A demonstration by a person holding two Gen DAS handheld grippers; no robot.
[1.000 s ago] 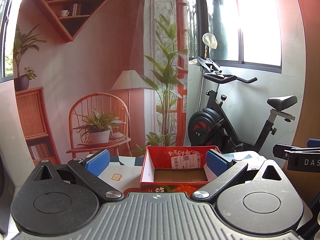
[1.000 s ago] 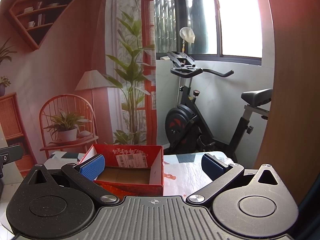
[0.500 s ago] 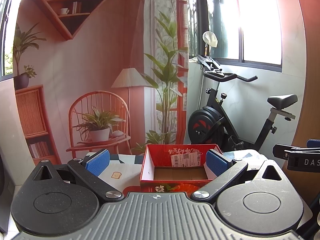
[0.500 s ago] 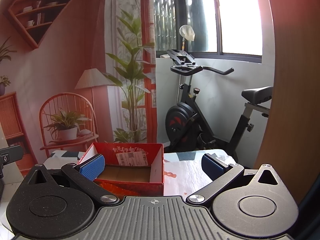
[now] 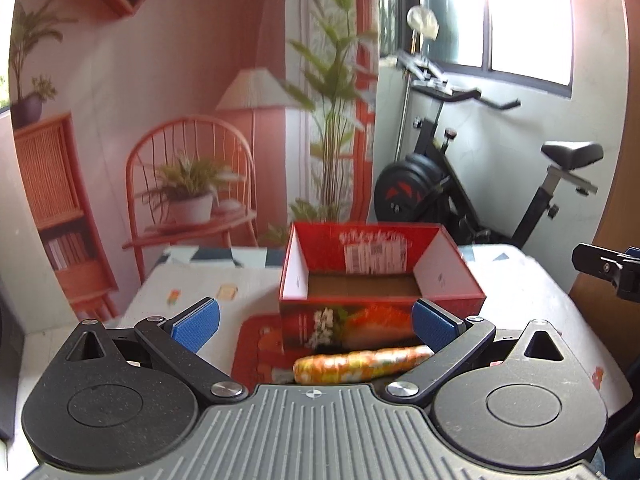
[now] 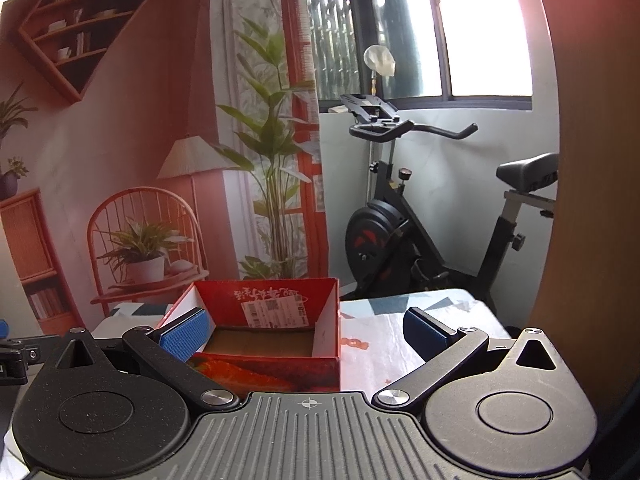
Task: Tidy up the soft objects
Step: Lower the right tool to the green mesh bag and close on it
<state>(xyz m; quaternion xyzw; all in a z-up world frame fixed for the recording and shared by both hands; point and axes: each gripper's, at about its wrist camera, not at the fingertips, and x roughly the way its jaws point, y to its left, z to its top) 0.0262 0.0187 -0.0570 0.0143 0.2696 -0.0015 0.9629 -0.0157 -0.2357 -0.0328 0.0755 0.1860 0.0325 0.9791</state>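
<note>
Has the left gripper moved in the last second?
Yes. The left gripper has tipped downward: the red box sits higher in its view, and a patterned soft roll in front of it now shows.

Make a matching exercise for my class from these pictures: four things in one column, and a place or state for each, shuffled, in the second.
Things
1. red box
2. soft roll
3. left gripper
4. exercise bike

Places or states
A. open, holding nothing
B. on the floor behind the table
C. lying on the table in front of the box
D. open-topped, nothing visible inside, a label on its back wall

Pairs: 1-D, 2-C, 3-A, 4-B
</note>
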